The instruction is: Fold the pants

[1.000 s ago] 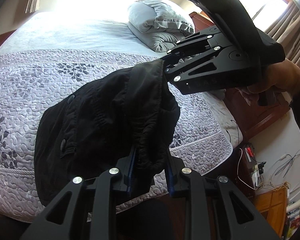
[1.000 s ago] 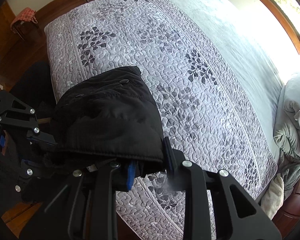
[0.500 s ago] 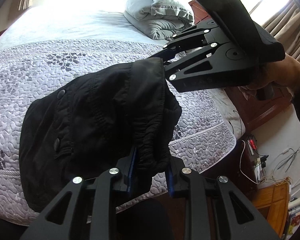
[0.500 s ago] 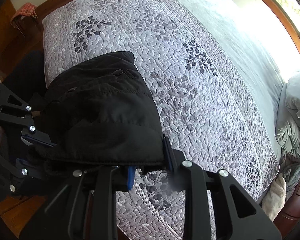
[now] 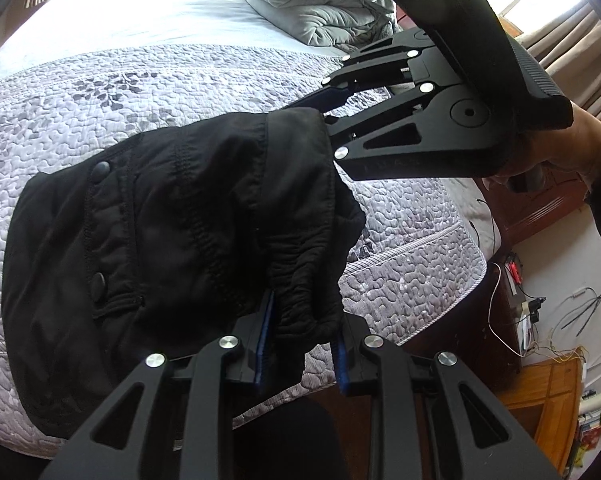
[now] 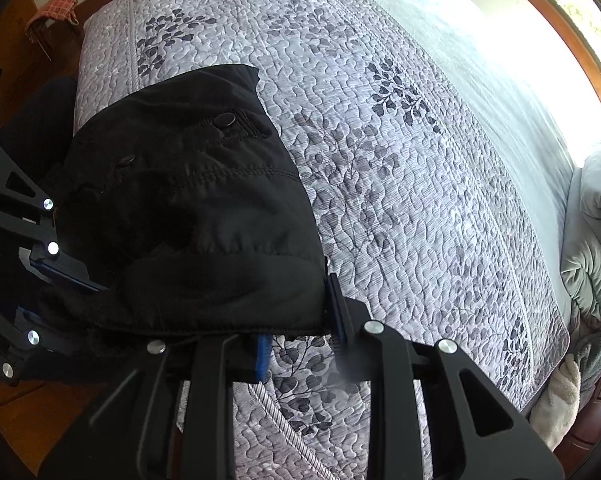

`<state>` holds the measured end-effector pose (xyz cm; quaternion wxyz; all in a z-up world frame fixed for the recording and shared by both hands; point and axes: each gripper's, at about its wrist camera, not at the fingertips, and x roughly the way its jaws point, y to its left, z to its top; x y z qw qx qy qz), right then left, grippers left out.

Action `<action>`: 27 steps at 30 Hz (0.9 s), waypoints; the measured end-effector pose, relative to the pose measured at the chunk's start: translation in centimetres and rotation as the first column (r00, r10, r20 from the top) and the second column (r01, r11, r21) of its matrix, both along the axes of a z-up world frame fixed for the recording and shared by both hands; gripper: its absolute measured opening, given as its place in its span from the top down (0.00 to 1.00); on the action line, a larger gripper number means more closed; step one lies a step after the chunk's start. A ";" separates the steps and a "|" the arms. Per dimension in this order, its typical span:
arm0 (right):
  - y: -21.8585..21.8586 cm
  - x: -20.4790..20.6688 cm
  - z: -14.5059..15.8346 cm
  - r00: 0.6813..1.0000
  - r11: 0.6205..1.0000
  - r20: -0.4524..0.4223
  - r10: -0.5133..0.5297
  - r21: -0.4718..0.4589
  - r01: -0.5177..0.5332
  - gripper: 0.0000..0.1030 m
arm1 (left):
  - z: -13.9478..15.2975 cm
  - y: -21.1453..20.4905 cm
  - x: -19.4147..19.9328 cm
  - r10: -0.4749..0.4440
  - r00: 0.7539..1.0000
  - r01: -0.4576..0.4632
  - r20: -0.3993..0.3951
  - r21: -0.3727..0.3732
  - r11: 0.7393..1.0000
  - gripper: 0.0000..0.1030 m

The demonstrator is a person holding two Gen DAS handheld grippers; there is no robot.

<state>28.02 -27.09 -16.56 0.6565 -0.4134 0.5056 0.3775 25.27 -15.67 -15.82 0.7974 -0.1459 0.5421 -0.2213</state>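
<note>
Black pants with snap buttons hang folded between both grippers, just above the near part of a quilted grey bed. My left gripper is shut on the gathered waistband at one end. The right gripper grips the other end; a hand holds it at the upper right. In the right wrist view the pants drape over the bed's corner, with the right gripper shut on the hem edge and the left gripper at the far left.
A folded grey duvet lies at the head of the bed. The bed's quilt stretches away under a bright window. A wooden nightstand and cables stand on the floor to the right. A chair with checked cloth sits beyond the bed corner.
Both grippers have sunk toward the bed with the pants held between them; the pants now hang lower and closer over the quilt's near part.
</note>
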 end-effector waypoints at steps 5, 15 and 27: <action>-1.0 0.4 -2.1 1.000 1.000 0.007 0.017 -0.006 -0.017 0.78 | -1.7 -1.1 0.7 -0.010 0.999 0.010 -0.030 0.009 1.000 0.76; -2.6 1.1 -6.3 0.998 0.998 0.021 0.058 -0.019 -0.057 0.77 | -5.4 -3.1 1.9 -0.016 0.996 0.020 -0.088 0.040 0.999 0.76; -3.5 1.3 -9.4 0.995 0.995 0.022 0.095 -0.031 -0.095 0.77 | -8.3 -4.9 2.4 -0.027 0.993 0.038 -0.116 0.090 0.995 0.76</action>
